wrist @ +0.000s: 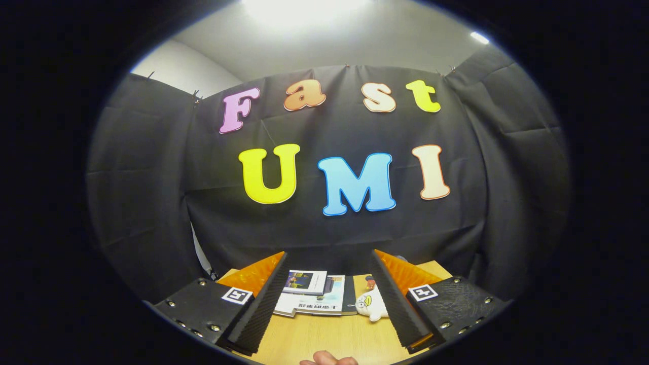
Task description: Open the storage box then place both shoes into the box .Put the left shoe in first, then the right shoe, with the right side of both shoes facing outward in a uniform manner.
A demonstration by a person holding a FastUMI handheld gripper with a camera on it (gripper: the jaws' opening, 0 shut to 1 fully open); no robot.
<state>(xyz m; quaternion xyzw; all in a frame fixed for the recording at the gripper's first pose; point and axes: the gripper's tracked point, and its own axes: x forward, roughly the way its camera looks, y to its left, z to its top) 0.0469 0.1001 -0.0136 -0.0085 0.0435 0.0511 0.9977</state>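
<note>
Gripper: fingers spread wide, grasping nothing, raised over table, with booklets and a small toy between and just beyond them; box and shoes unlocated, so a blind descent risks striking booklets.

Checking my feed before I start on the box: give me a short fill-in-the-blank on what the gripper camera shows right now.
1. The gripper has its fingers spread ____, with nothing held between them.
2. A stack of booklets lies on the ____ table, seen between the fingers.
3. The small white toy figure lies just beside the ____ finger.

Missing words: open; wooden; right
</note>
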